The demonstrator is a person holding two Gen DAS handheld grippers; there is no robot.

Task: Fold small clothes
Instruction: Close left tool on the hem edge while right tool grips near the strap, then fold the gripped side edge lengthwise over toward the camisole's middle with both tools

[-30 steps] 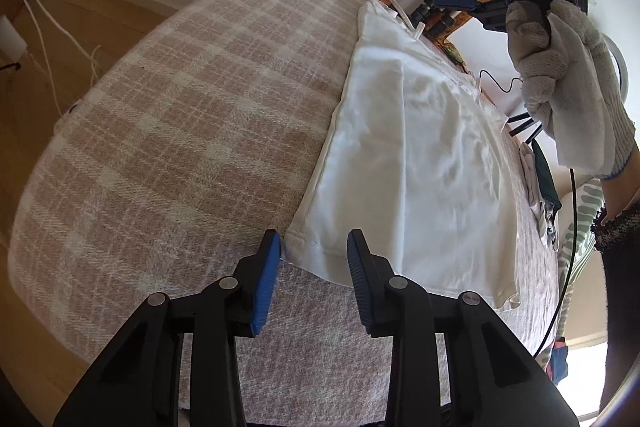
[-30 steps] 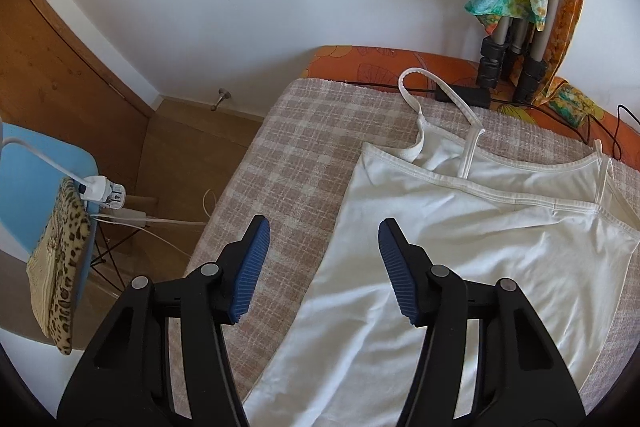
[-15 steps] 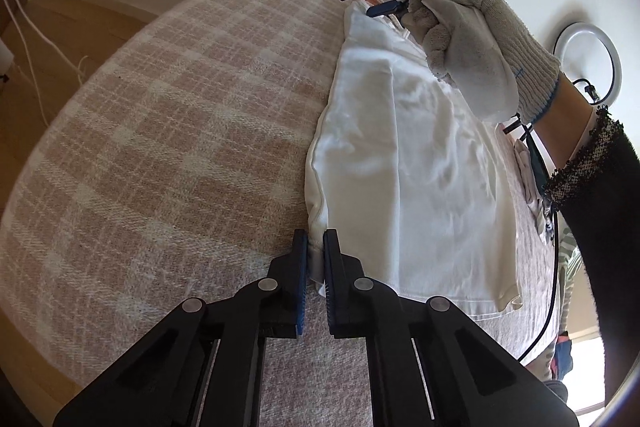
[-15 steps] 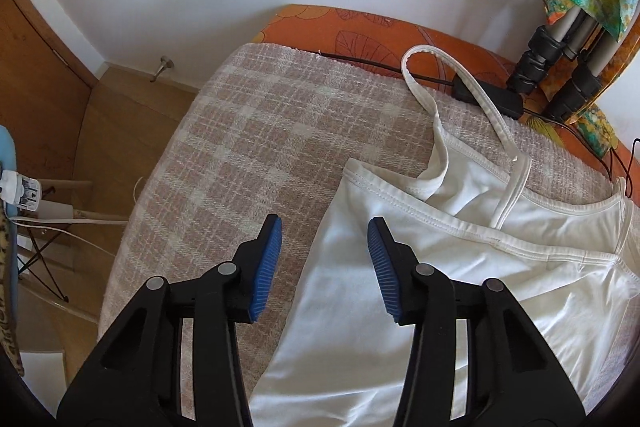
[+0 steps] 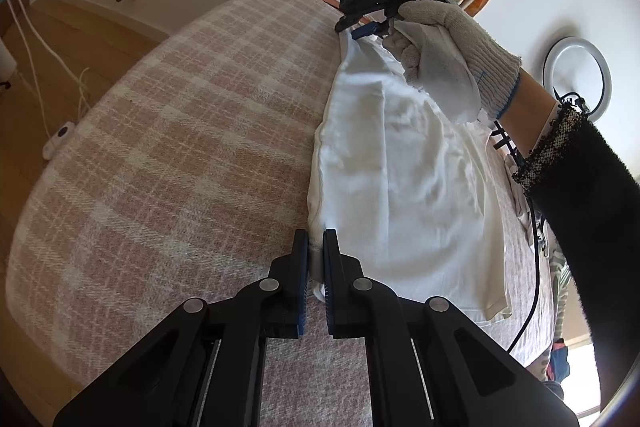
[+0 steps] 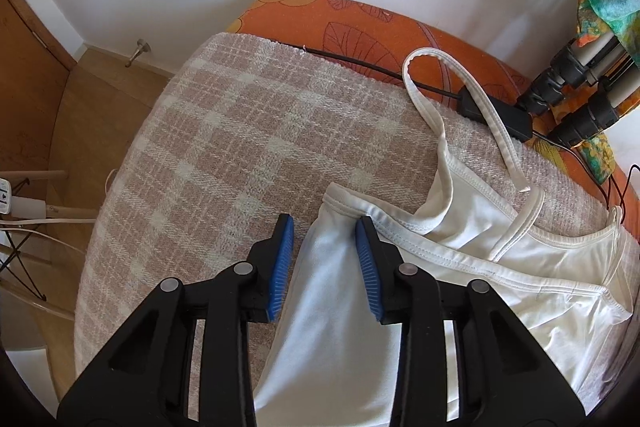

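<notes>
Plaid blanket point(image 5: 168, 131); left hand-held gripper point(image 5: 316, 259) clamps camisole point(image 5: 400, 179) hem corner; right hand-held gripper point(image 6: 324, 251) parted, straddling top edge; cable point(image 6: 360, 65) beyond.

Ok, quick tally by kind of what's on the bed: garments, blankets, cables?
White camisole: 1
Plaid blanket: 1
Black cable with adapter: 1
Total: 3
</notes>
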